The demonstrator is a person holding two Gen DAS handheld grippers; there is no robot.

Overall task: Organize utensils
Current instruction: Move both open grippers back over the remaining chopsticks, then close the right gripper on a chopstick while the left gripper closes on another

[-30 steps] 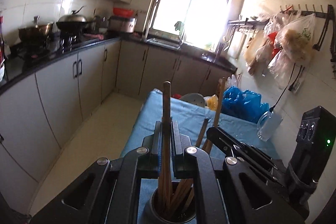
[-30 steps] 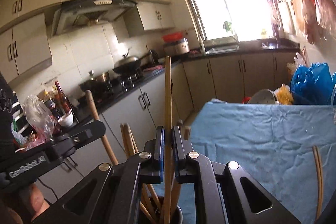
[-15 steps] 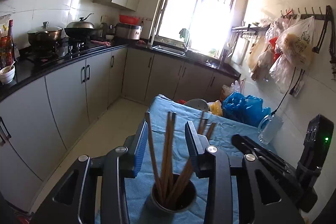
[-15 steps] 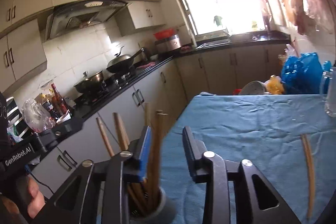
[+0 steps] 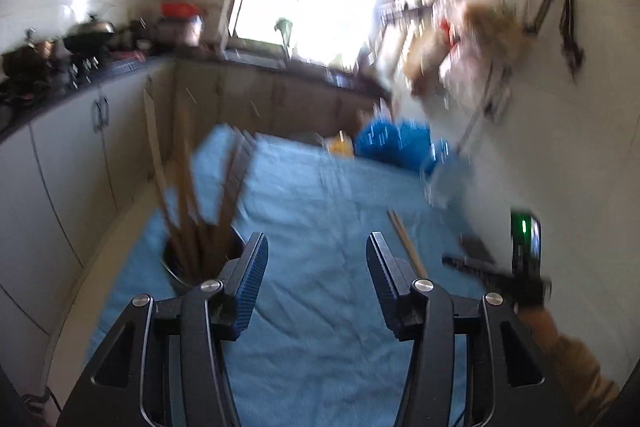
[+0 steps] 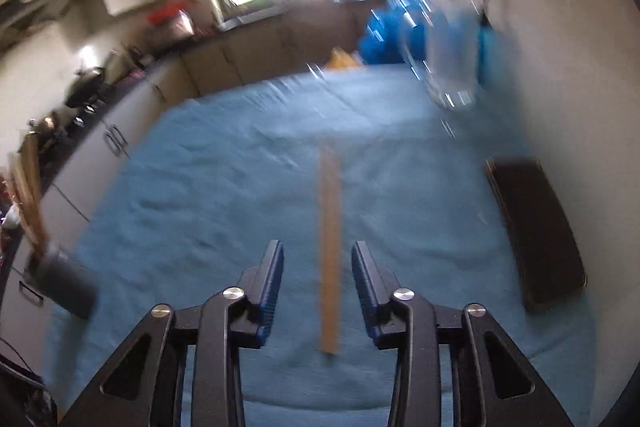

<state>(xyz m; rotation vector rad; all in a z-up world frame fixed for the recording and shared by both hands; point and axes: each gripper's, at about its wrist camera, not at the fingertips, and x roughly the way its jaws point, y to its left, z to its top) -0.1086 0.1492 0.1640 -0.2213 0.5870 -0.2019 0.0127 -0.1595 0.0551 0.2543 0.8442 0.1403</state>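
Observation:
A dark cup (image 5: 200,259) full of wooden chopsticks (image 5: 188,179) stands on the blue cloth (image 5: 320,195), left of my left gripper (image 5: 316,243). Its jaws are opening and have nothing between them. A loose pair of chopsticks (image 5: 406,243) lies on the cloth to its right. In the right wrist view the same pair, blurred into one strip (image 6: 329,227), lies under my right gripper (image 6: 317,249). Those jaws are closing, the pads stand clear of the wood on both sides. The cup (image 6: 64,279) is far to the left there.
A flat black object (image 6: 536,227) lies by the white wall on the right. A clear bottle (image 6: 452,55) and blue bags (image 6: 400,27) stand at the cloth's far end. Kitchen cabinets (image 5: 80,155) run along the left. A hand and sleeve (image 5: 560,347) hold the other tool.
Both grippers let go of the chopsticks they held upright in the cup and opened. Both moved right, away from the cup. The right one dropped over the loose pair on the cloth.

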